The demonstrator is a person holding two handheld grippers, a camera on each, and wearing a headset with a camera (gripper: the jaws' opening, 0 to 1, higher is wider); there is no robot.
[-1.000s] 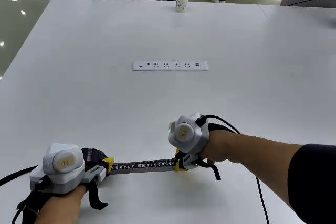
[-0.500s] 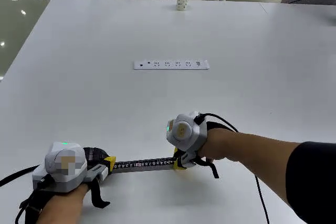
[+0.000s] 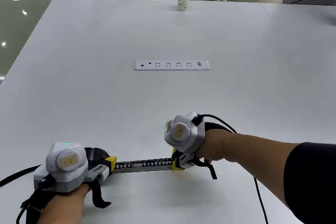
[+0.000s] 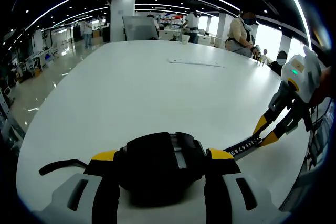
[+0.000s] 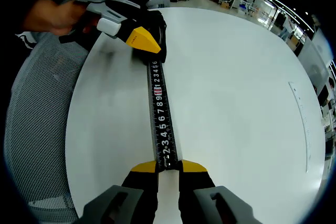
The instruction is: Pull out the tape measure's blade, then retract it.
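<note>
A broad white table [image 3: 252,77] in an open workshop. On the person's side of the power strip [image 3: 172,65], the left hand-held gripper [image 4: 163,153] clamps the tape measure's case [image 4: 160,174]. The right hand-held gripper [image 5: 168,167] pinches the blade [image 5: 160,108] by its tip. A short length is drawn out, so retraction appears to remain.
</note>
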